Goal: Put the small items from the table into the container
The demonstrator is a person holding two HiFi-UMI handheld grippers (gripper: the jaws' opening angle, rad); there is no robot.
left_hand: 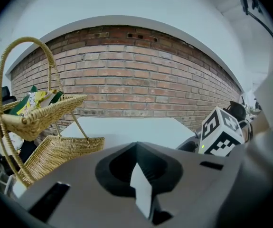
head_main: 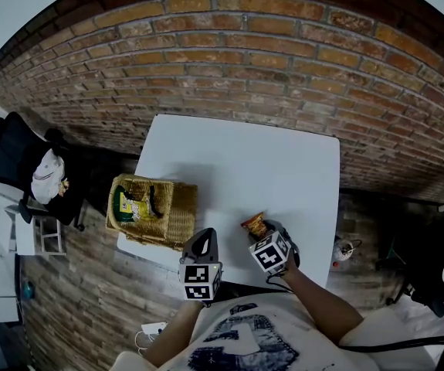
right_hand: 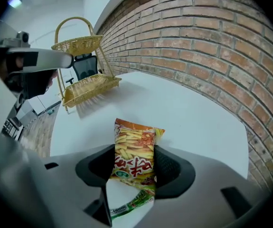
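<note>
Foil-film snack packet (right_hand: pixel 135 146): light, soft and crinkly, with brittle contents (crushing is the risk, not weight). It is judged best taken across its flat middle with modest pressure. The right gripper (right_hand: pixel 134 164) has it so, pads clamped on both sides, the packet upright over the white table (right_hand: pixel 188 113). That gripper pitches steeply downward. The left gripper (left_hand: pixel 136 148) is clenched on nothing and tilts only shallowly down, facing the two-tier wicker basket (left_hand: pixel 55 151).
</note>
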